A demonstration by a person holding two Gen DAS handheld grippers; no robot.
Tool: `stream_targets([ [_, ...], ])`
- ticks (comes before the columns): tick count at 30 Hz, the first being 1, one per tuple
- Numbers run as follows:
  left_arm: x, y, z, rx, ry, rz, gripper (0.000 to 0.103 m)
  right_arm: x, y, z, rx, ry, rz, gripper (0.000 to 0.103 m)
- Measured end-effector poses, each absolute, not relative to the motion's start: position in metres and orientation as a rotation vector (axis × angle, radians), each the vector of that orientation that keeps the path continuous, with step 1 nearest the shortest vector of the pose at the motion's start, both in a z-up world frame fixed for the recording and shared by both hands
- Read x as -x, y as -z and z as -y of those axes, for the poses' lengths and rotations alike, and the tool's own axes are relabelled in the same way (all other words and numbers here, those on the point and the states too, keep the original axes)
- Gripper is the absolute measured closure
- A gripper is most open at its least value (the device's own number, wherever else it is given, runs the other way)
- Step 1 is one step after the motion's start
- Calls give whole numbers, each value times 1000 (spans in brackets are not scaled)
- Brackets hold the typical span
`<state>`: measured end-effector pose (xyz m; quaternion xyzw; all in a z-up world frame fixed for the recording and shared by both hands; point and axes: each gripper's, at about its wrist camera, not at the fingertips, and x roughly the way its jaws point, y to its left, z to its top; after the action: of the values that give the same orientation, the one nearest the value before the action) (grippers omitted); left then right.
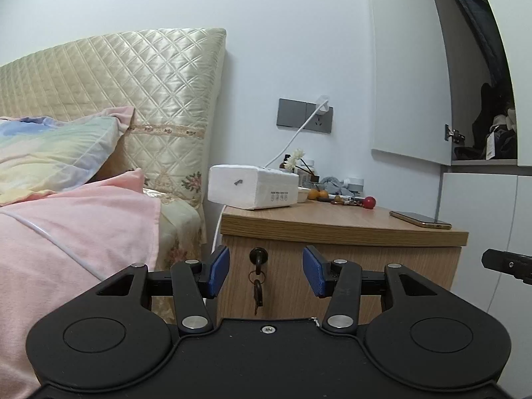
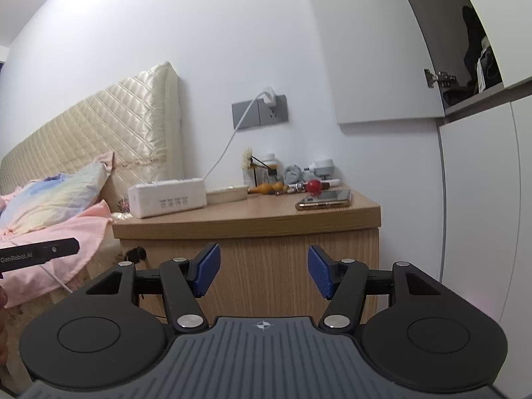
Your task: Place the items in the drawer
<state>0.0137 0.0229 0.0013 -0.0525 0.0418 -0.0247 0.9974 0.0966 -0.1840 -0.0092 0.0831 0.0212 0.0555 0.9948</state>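
- Left gripper [image 1: 266, 267]: jaws spread wide, nothing between the blue pads [image 1: 219, 271]. It faces the front of the wooden nightstand [image 1: 332, 226], near it but not touching.
- Drawer front [image 1: 382, 266]: closed. A key [image 1: 258, 255] sits in its lock, seen between the left gripper's fingers, with a second key hanging below it.
- Right gripper [image 2: 263, 271]: likewise released and empty, aimed at the same wood front [image 2: 266, 252], to the right of the lock [image 2: 138, 253].
- Phone [image 2: 324, 199]: lies flat on the nightstand top near its right front edge, above and beyond the right gripper.
- Tissue pack [image 1: 252, 185]: white, on the top's left side, above and beyond the left gripper.
- Small items behind: a red ball [image 2: 313, 186], orange fruits [image 1: 317, 194], a shallow dish [image 2: 227, 194], bottles and a flower [image 1: 295, 159]; details too small to tell.
- Far wall: grey socket plate [image 1: 304, 115] with a white charger and cable.
- Left: bed with pink blanket [image 1: 76, 219], pillow and quilted headboard [image 1: 133, 83].
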Motion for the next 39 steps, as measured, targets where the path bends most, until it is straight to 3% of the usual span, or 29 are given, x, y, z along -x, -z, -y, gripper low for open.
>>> stream_targets([
  [8, -2, 1, -20, 94, 73, -85, 42, -86, 11, 183, -154, -102, -25, 24],
  [11, 1, 3, -18, 90, 83, -83, 41, -79, 13, 183, -150, -99, -10, 16],
  [16, 0, 8, -13, 79, 93, -96, 40, -72, 15, 188, -157, -119, -3, 11],
  [19, 1, 9, -10, 75, 93, -96, 28, -70, 16, 189, -154, -118, -2, 10],
  [24, 3, 11, -6, 56, 92, -103, 25, -67, 16, 187, -154, -90, 13, 3],
  [25, 3, 11, -6, 54, 93, -104, 20, -66, 16, 186, -150, -91, 19, 1],
  [29, 6, 13, -5, 49, 75, -81, 6, -65, 19, 183, -148, -104, 16, 0],
  [39, 10, 16, -4, 46, 59, -55, 1, -72, 24, 173, -129, -96, -16, 0],
])
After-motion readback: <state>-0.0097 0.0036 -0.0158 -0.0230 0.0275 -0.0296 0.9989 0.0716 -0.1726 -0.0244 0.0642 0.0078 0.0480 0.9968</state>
